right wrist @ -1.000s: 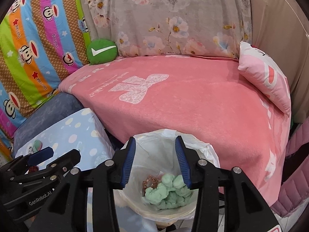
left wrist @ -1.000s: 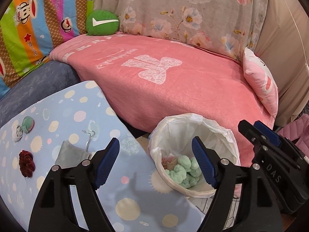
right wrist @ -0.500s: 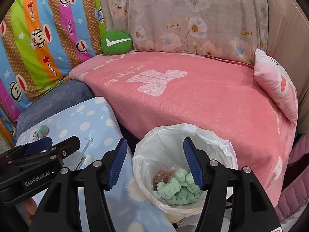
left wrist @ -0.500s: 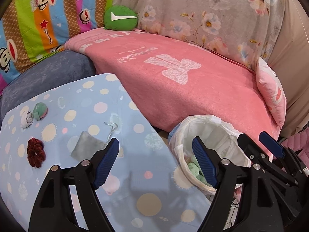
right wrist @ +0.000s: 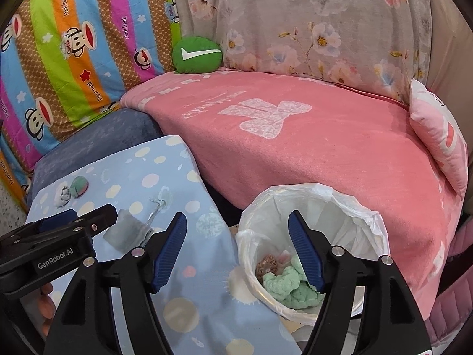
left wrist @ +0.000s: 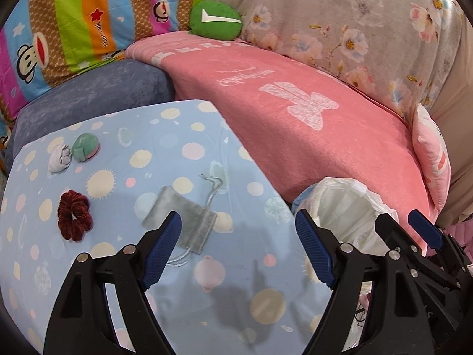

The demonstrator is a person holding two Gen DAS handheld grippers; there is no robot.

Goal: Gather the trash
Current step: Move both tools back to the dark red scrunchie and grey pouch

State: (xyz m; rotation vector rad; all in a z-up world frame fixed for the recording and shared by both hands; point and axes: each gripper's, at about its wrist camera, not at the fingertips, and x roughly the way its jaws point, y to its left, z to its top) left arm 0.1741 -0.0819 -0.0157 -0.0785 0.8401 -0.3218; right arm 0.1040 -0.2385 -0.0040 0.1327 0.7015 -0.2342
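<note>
On the blue dotted tablecloth (left wrist: 147,136) lie a grey drawstring pouch (left wrist: 183,224), a dark red scrunchie (left wrist: 73,214), a white crumpled wad (left wrist: 60,156) and a green-and-pink ball (left wrist: 86,148). My left gripper (left wrist: 236,242) hovers open over the cloth, its left finger just in front of the pouch. A bin lined with a white bag (right wrist: 313,204) stands by the table's right edge and holds green crumpled material (right wrist: 283,290). My right gripper (right wrist: 236,230) is above the bin's left rim. Its jaws are opening with nothing between them.
A sofa under a pink blanket (right wrist: 295,153) runs behind the table and bin. A green cushion (right wrist: 196,54) and a pink pillow (right wrist: 440,136) sit at its ends. A blue-grey cushion (left wrist: 88,94) borders the table's far side. Striped monkey-print fabric (right wrist: 74,44) hangs at the left.
Both views have swung left, from the bin toward the table, so the pouch and scrunchie now sit nearer the left gripper. The right gripper's jaws have spread wider.
</note>
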